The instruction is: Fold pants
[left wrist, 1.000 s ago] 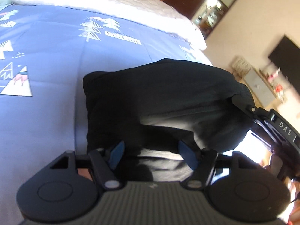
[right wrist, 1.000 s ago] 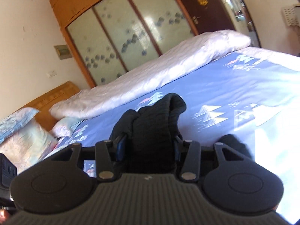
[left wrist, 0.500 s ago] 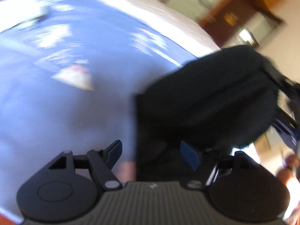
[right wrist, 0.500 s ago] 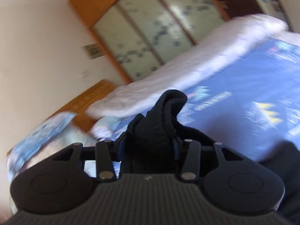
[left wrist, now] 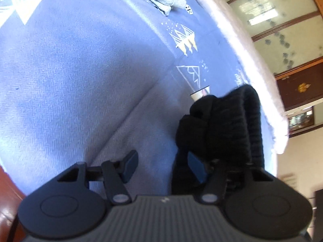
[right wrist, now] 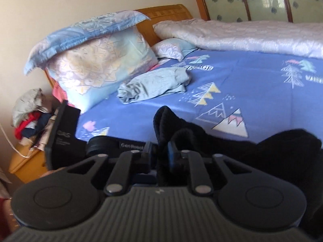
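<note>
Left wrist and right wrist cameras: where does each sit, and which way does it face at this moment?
Left wrist: on the left hand-held gripper, looking down across the blue bedsheet toward the wardrobe; jaws closing, black pants against one finger.
Right wrist: on the right hand-held gripper, facing the pillows and headboard; jaws closing on the pants; the left device shows.
Shared: pants, bedsheet, white quilt, wardrobe.

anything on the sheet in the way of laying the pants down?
Nothing visible. The black pants hang from the right tool, whose jaws are closing on the fabric. The blue sheet just beyond is bare; the crumpled light-blue cloth lies farther off, near the pillows.
</note>
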`<action>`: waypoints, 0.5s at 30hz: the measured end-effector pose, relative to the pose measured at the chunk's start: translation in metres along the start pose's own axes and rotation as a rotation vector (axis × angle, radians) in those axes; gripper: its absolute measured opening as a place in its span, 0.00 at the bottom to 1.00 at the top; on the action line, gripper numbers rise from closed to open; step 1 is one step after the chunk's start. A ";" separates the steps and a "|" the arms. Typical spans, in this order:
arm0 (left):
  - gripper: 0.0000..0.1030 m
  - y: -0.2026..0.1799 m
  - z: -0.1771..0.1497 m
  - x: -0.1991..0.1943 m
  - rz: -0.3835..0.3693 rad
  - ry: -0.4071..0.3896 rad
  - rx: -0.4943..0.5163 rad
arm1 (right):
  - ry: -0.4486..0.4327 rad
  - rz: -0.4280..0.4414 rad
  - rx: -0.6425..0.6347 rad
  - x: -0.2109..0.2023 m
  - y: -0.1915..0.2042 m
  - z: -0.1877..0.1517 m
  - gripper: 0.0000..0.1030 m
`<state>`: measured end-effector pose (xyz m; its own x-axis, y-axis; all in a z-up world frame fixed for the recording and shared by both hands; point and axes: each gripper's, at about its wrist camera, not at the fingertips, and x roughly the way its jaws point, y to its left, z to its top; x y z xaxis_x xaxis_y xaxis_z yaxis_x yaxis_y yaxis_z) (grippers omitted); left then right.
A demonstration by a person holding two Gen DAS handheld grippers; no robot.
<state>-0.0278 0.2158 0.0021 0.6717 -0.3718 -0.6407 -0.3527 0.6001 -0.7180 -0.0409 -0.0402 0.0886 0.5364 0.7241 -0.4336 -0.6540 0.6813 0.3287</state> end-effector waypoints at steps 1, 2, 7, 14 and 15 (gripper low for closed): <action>0.55 0.002 0.002 -0.001 -0.008 0.002 -0.003 | -0.036 0.004 0.022 -0.014 -0.008 0.000 0.48; 0.55 0.004 0.004 -0.001 -0.015 0.001 -0.005 | -0.079 -0.007 0.057 -0.030 -0.021 -0.003 0.52; 0.57 0.011 0.014 0.005 -0.077 0.003 -0.030 | -0.203 -0.142 0.403 -0.082 -0.100 -0.017 0.53; 0.59 0.026 0.020 0.005 -0.129 0.024 -0.032 | -0.156 -0.181 0.520 -0.079 -0.114 -0.013 0.54; 0.59 0.027 0.020 0.005 -0.136 0.027 -0.035 | -0.124 -0.199 0.496 -0.070 -0.106 -0.012 0.54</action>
<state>-0.0209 0.2445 -0.0150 0.6974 -0.4669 -0.5437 -0.2827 0.5180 -0.8074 -0.0152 -0.1647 0.0744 0.7028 0.5627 -0.4352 -0.2194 0.7534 0.6198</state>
